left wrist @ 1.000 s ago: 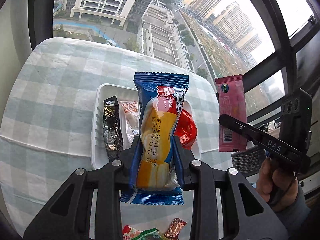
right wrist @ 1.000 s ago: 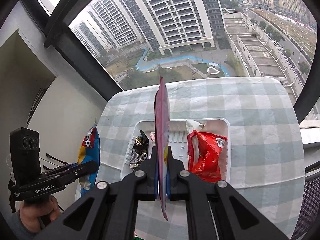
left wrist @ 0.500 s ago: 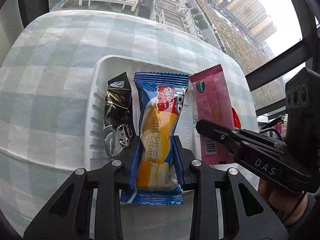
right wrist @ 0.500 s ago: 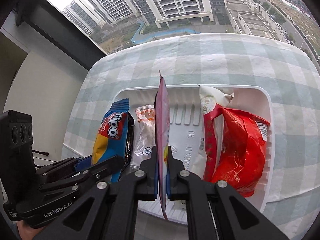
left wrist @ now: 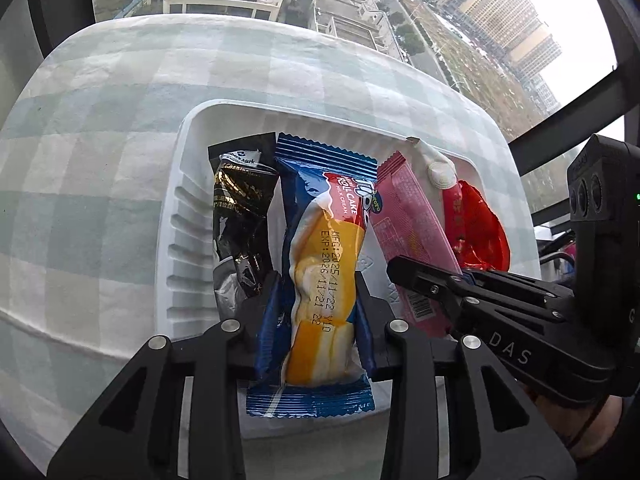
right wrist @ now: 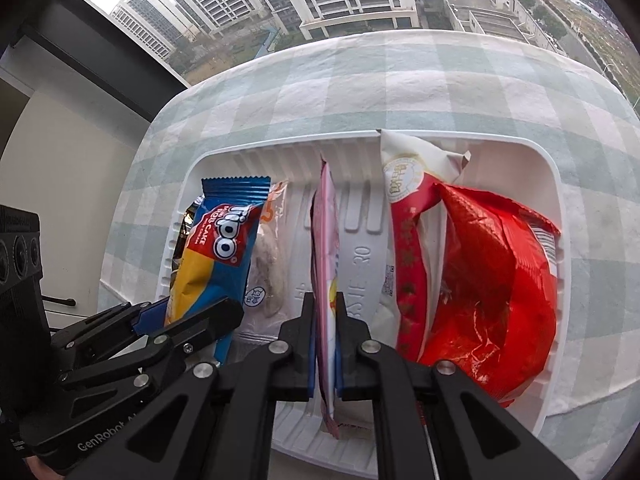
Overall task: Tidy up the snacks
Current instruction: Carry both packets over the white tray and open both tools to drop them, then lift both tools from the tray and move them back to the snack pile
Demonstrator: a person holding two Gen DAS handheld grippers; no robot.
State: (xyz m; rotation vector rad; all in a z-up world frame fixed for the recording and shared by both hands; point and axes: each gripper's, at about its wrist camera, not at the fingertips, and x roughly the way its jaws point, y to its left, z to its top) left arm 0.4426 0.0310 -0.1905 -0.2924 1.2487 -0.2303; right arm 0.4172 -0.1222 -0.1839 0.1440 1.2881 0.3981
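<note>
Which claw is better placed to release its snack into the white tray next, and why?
Probably the left claw: its blue roll cake packet lies flat over the white tray. The right claw holds its pink packet on edge.

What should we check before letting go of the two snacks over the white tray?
1. Roll cake gripped by the left gripper: ok. The jaws have just been opening a little, but the pack is between them.
2. Pink bar gripped by the right gripper: ok, it stands on edge between the jaws.
3. Both snacks over the tray: ok.
4. Bare tray floor under the pink bar: ok, a gap shows between the clear pack and the red bag.
5. Room under the roll cake: cannot tell, the black pack lies right beside it.
6. Snacks touching the tray floor yet: cannot tell.
</note>
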